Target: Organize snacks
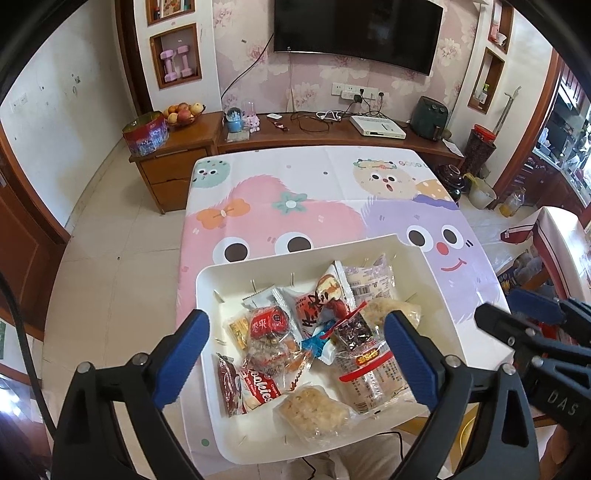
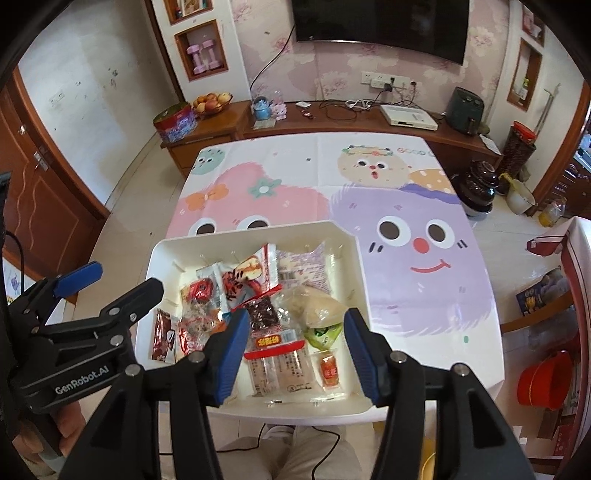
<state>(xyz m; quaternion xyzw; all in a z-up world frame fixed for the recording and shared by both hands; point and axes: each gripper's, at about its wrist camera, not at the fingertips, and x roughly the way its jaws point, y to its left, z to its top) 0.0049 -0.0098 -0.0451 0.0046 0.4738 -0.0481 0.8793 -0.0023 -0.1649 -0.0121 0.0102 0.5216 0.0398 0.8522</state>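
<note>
Living room, tiled floor, floral wallpaper; square table under a cartoon-monster tablecloth (image 1: 295,206), with a white plastic tray (image 1: 207,280) at its near edge. Nearest item: left gripper (image 1: 295,354), blue-padded jaws spread wide and holding nothing, poised above the tray's near half; right gripper (image 2: 293,350), likewise spread and empty, over the tray's near right part. Tray contents, near to far: puffed-rice cake in clear wrap (image 1: 314,410) at the near wall; red "Kookies" cookie packet (image 1: 258,387) and dark brown packet (image 1: 227,384) at the near left; long clear packet with a red band and yellow label (image 1: 365,369) near centre-right, a dark dried-fruit packet (image 1: 352,330) lying on its far end; small orange-red sachet (image 2: 330,371) and green-labelled packet (image 2: 322,334) at the near right, seen from the right wrist; red round-labelled candy (image 1: 269,321) above clear-wrapped nut sweets; white jujube packet with red print (image 1: 314,306); pale bun in clear wrap (image 1: 391,308); lilac-printed white packet (image 1: 369,280) against the far wall. Far half of the table carries only the cloth. Beyond: wooden TV console (image 1: 332,136) bearing a white set-top box (image 1: 376,127), cables, a blue snow globe (image 1: 234,120), a dark green air fryer (image 1: 430,116); side cabinet with a red tin (image 1: 146,133) and fruit bowl (image 1: 183,112); wall-mounted television (image 1: 356,31); alcove with pink dumbbells (image 1: 177,62).
</note>
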